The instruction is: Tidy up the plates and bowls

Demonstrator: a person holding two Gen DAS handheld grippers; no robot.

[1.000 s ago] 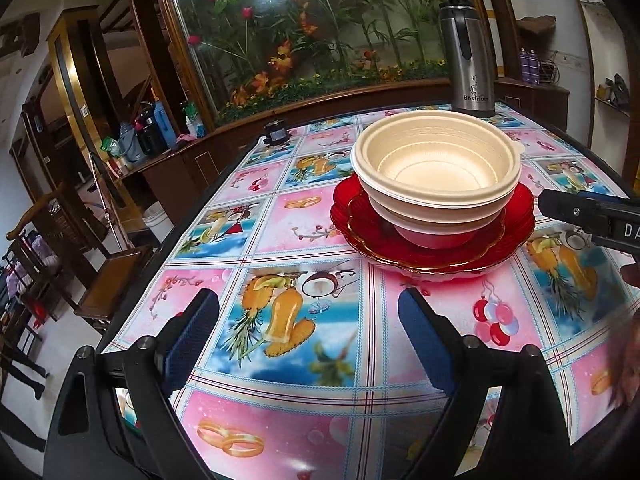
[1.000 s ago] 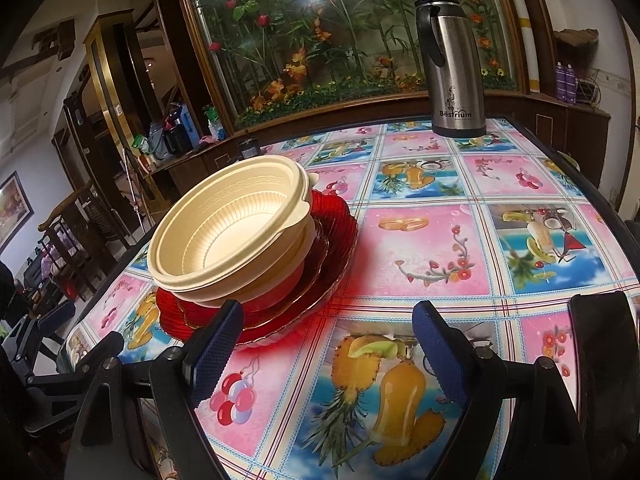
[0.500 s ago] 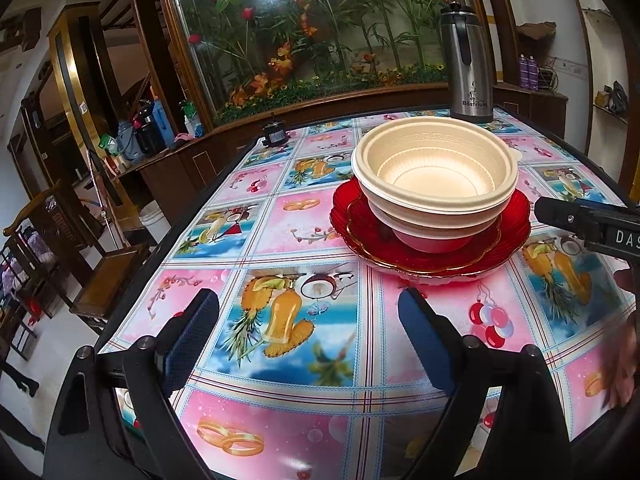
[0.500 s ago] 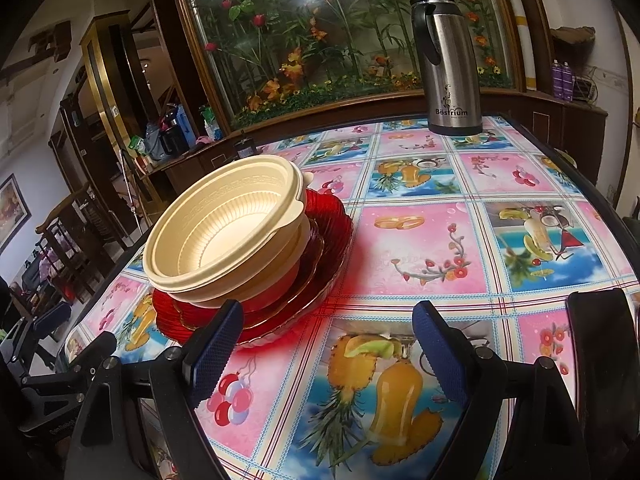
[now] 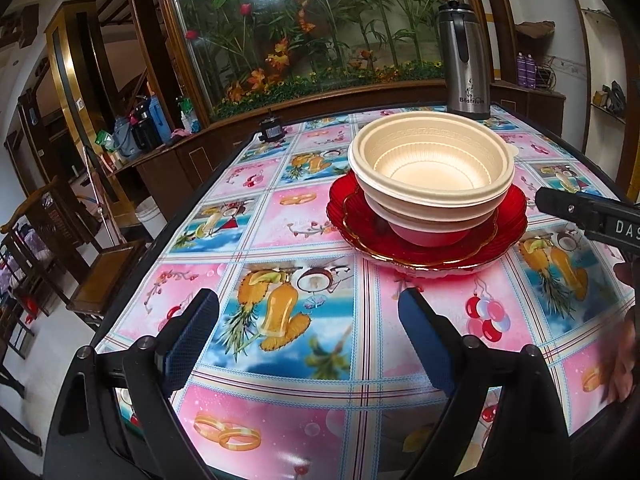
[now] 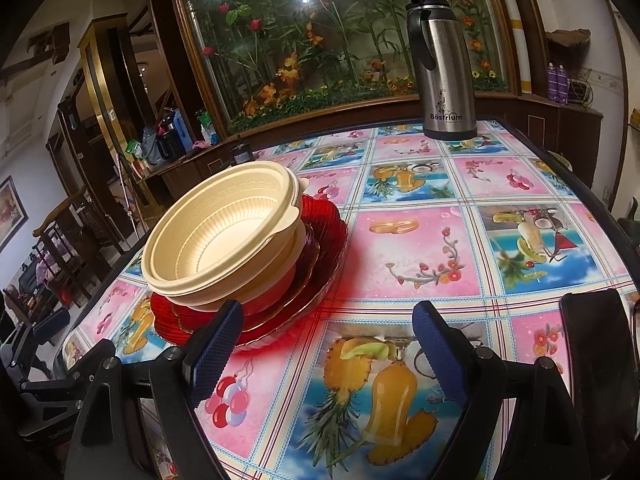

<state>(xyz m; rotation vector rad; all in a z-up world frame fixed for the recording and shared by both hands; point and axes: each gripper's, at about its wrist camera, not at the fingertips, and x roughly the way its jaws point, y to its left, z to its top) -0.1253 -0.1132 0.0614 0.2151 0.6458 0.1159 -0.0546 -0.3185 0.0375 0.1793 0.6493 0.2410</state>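
Observation:
A stack of cream bowls (image 5: 432, 168) sits nested on a stack of red glass plates (image 5: 428, 236) on the patterned table. In the right wrist view the bowls (image 6: 224, 236) and red plates (image 6: 316, 248) lie to the left. My left gripper (image 5: 308, 336) is open and empty, held back from the stack near the table's front. My right gripper (image 6: 324, 348) is open and empty, its left finger (image 6: 212, 352) just in front of the plates' rim. The right gripper's side also shows in the left wrist view (image 5: 588, 216).
A steel thermos jug (image 6: 444, 72) stands at the table's far edge. A small dark object (image 5: 272, 130) sits at the far left edge. Wooden chairs (image 5: 100, 264) stand left of the table. A glass flower display (image 5: 320, 28) backs the table. A dark phone-like slab (image 6: 600, 364) lies at right.
Both views have shifted slightly; the stack sits a little lower and nearer in each view. The bowls and plates have not moved, and both grippers stay open.

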